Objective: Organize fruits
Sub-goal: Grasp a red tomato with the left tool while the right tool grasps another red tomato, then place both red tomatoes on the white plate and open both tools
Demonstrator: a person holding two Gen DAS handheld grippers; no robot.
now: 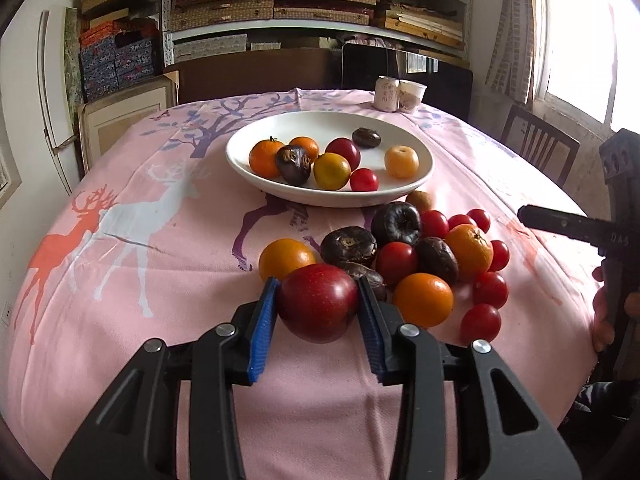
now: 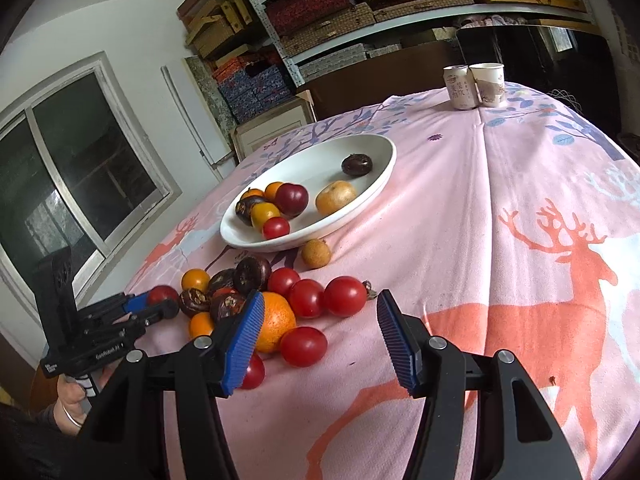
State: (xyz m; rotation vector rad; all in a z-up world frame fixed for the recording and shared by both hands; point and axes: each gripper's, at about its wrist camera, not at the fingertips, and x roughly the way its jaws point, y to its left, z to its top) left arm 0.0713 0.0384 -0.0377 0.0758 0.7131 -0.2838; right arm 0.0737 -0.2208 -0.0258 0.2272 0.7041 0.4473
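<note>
Tablecloth point(image 2: 520, 208) bare beside right claw point(image 2: 320, 340).

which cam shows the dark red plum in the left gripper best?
Left wrist view. The dark red round plum fills the centre, clamped between the left gripper's blue pads, both contact sides visible. The right wrist view shows only a small red sliver of it at the far left, mostly hidden by gripper fingers.

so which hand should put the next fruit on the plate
Left. The left gripper already has its pads on either side of a dark red fruit, facing the plate. The right gripper is open over bare cloth, holding nothing.
</note>
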